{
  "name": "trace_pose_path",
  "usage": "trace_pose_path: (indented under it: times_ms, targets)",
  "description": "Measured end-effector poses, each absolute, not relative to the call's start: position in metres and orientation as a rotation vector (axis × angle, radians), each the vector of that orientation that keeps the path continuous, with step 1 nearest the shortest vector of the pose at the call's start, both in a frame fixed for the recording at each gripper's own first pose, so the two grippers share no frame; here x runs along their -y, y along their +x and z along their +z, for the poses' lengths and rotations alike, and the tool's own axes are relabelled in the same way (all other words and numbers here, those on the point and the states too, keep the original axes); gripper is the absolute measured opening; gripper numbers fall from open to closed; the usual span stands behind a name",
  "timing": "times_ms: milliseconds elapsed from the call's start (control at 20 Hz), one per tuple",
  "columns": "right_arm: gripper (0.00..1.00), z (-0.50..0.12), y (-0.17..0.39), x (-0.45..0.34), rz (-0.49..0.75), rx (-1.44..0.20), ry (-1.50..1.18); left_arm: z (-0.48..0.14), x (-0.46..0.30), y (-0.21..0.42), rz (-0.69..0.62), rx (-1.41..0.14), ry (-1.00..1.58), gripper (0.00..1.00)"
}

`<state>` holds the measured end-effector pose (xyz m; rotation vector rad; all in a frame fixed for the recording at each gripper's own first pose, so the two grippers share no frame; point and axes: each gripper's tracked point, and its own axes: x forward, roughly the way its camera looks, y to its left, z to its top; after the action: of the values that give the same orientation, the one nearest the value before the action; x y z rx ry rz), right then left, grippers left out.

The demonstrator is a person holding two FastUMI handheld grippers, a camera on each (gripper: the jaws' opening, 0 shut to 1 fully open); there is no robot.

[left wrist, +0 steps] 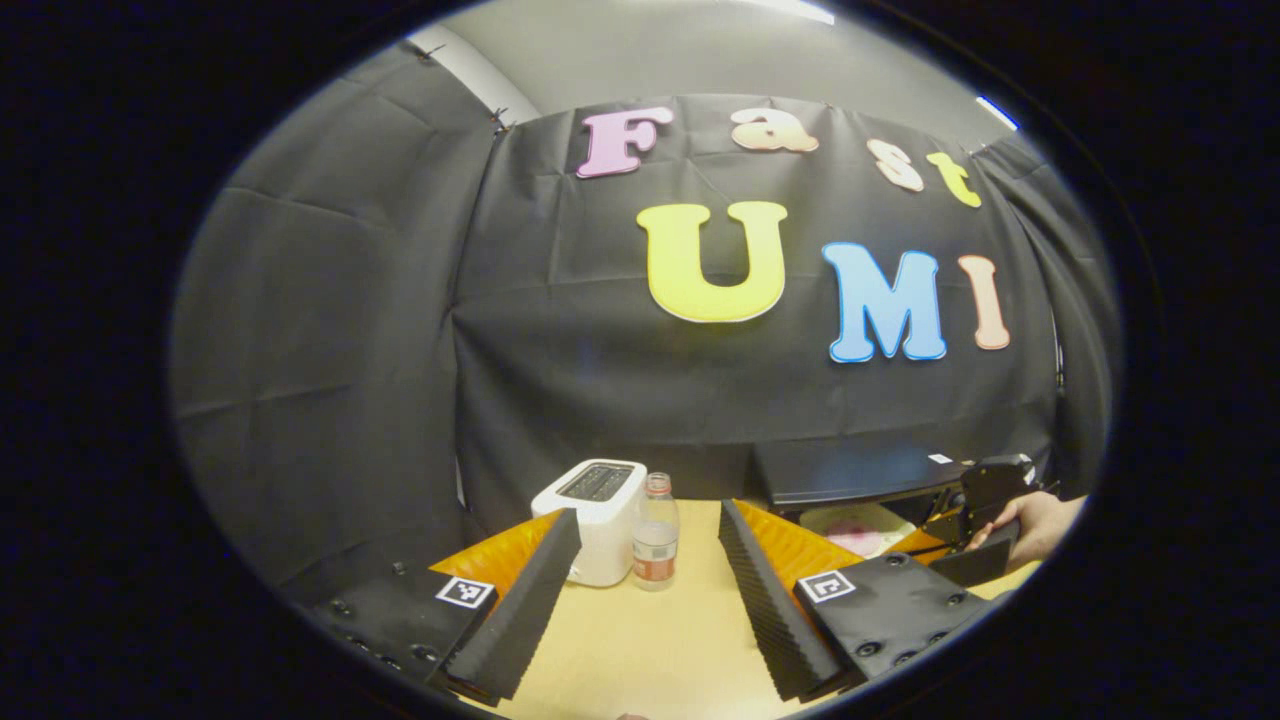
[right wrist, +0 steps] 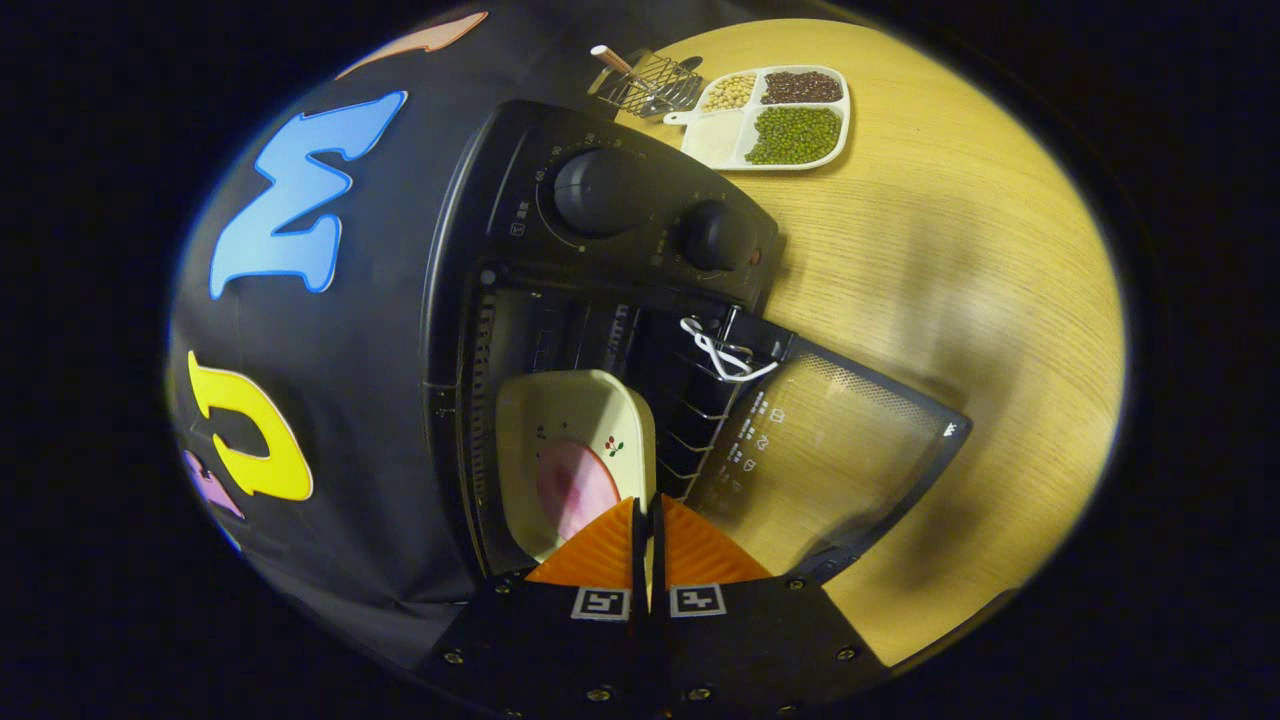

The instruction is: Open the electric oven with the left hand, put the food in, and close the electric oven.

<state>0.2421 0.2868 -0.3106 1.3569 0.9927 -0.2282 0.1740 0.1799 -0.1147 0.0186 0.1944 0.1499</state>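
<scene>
The black electric oven [right wrist: 620,220] stands open, its glass door [right wrist: 830,450] folded down onto the wooden table [right wrist: 950,250]. My right gripper [right wrist: 645,508] is shut on the rim of a cream plate [right wrist: 560,430] carrying pink food [right wrist: 575,490]. The plate sits partly inside the oven cavity. In the left gripper view the oven [left wrist: 850,470] is at the right, with the plate [left wrist: 850,528] under its top and a hand [left wrist: 1040,520] holding the right gripper [left wrist: 950,525]. My left gripper [left wrist: 648,520] hangs open over the table, away from the oven, holding nothing.
A white toaster [left wrist: 600,520] and a small plastic bottle [left wrist: 656,540] stand ahead of the left gripper. Beyond the oven lie a divided dish of beans and grains [right wrist: 775,115] and a wire utensil [right wrist: 650,85]. A white cord [right wrist: 725,355] loops at the door hinge.
</scene>
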Motion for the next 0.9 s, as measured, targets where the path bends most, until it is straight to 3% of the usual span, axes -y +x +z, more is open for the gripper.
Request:
trace_pose_path:
  times_ms: [50,700,900]
  targets:
    - [0.01,-0.313,0.246,-0.291,-0.241,-0.995,1.378,-0.114,-0.182,0.173,0.156,-0.191,0.029,0.95]
    - [0.01,-0.328,0.278,-0.290,-0.368,-0.870,1.388,-0.100,-0.208,0.154,0.248,-0.177,0.103,0.99]
    - [0.12,-0.317,0.284,-0.300,-0.291,-0.845,1.449,-0.097,-0.205,0.150,0.249,-0.163,0.118,0.99]
